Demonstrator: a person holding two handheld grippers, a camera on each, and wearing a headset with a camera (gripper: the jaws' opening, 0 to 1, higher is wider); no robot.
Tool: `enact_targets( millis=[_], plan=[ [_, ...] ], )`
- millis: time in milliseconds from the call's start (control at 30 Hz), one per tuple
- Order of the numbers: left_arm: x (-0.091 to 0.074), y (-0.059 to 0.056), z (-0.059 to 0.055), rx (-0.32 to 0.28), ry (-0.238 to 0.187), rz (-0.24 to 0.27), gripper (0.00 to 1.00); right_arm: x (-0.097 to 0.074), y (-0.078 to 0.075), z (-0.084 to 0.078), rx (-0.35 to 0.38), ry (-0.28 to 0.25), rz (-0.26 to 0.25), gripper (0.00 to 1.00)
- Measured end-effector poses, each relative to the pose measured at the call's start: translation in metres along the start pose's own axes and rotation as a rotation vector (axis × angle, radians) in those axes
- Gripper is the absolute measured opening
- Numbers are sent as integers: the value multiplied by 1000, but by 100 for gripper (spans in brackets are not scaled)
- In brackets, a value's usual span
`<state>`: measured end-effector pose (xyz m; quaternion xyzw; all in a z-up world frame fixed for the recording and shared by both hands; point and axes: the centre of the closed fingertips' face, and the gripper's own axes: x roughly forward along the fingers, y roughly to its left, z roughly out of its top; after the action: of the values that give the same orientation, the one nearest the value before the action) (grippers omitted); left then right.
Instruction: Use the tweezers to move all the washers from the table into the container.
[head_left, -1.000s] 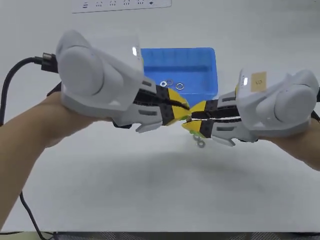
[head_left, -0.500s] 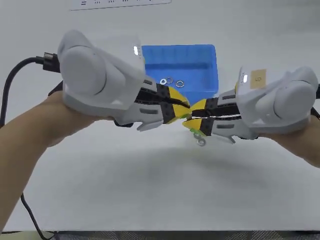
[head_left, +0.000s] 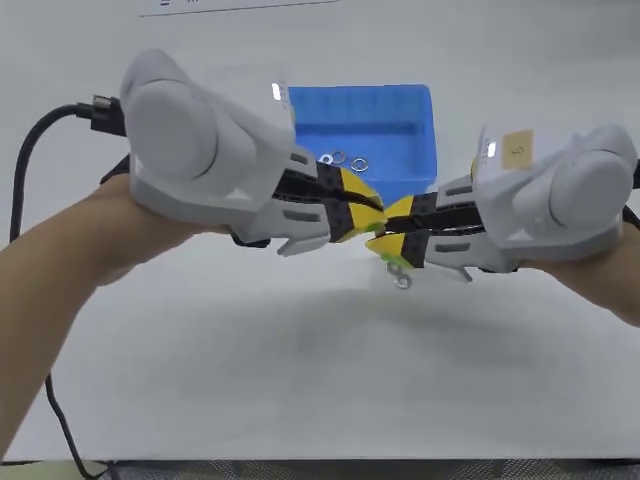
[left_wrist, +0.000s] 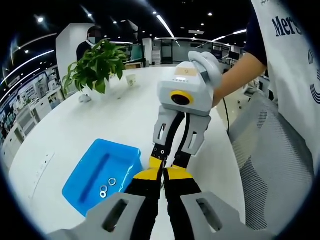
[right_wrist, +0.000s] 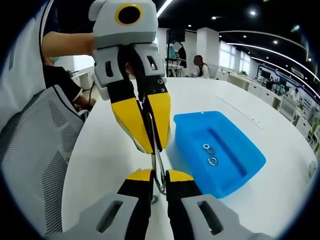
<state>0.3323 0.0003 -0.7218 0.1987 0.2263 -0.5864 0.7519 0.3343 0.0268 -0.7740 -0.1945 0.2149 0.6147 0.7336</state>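
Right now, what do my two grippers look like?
Both have pale grey moulded housings, black linkages and yellow-tipped jaws. The left gripper has a black cable plugged into its rear. The right gripper carries a tan label on top.

Two grippers: left gripper (head_left: 366, 208), right gripper (head_left: 388, 236). One pair of tweezers (right_wrist: 158, 165). One blue container (head_left: 385, 110). Three washers (head_left: 340, 160) inside the container, one washer (head_left: 402, 283) on the white table (head_left: 300, 380). One potted plant (left_wrist: 95, 65), one paper cup (left_wrist: 131, 80).
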Motion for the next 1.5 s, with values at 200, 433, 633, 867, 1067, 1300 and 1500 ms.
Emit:
enact_targets(
  millis=[200, 433, 633, 867, 1067, 1300, 1500],
  plan=[
    [-2, -5, 0, 0, 9, -15, 6, 0, 6, 1, -18, 15, 12, 10],
    [-14, -12, 6, 8, 2, -20, 6, -4, 13, 13, -30, 3, 15, 10],
    [-28, -9, 16, 22, -13, -2, 6, -8, 12, 29, -55, -4, 13, 10],
    [-40, -1, 30, 49, -32, 24, 6, -13, 4, 47, -82, -13, -8, 10],
    [-44, 4, 35, 72, -42, 37, 6, -15, -1, 55, -96, -19, -24, 10],
    [-51, 10, 45, 88, -57, 43, 7, -17, -9, 66, -107, -31, -33, 10],
    [-55, 25, 51, 113, -64, 55, 7, -16, -23, 76, -134, -33, -49, 10]
  ],
)
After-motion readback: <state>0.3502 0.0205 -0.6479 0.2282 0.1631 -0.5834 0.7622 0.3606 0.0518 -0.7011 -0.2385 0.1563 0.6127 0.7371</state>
